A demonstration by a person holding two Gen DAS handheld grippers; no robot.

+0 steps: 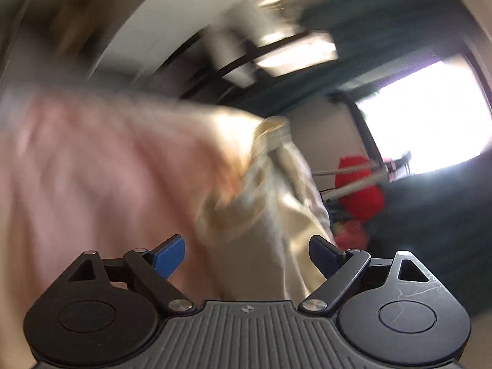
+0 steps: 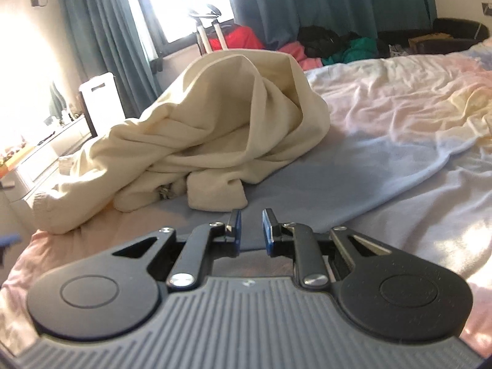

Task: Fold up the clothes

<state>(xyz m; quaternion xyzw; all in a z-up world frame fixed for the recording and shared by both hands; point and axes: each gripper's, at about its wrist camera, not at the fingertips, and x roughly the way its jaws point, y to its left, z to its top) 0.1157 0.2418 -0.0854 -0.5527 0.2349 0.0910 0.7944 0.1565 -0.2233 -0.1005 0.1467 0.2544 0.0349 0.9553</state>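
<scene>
Clothes here come down to one cream garment (image 2: 215, 117), heaped in a crumpled mound on the bed (image 2: 399, 160), toward its left edge as the right wrist view shows it. We judge that we are at the very start of the fold: nothing is spread flat, no edge is squared, and the cloth is bunched over itself with a thick folded lobe lying nearest our right gripper (image 2: 251, 230).

Our next move, as we read it, calls for finding two matching points on the garment, such as a hem or the shoulders, pinching one in each gripper and lifting so the cloth hangs open before we lay it flat. Which part of the garment is which we cannot tell from the heap.

Our left gripper (image 1: 247, 256) has its jaws wide, with nothing pinched between them. The left wrist view is heavily blurred, yet the cream cloth shows just ahead of the blue pads (image 1: 170, 255), beside the pink sheet; whether a pad brushes the cloth we cannot tell.

Our right gripper has its jaws narrow, a slim gap between them and nothing in it. It hangs low over the sheet, near the closest lobe of the garment but apart from it.
</scene>
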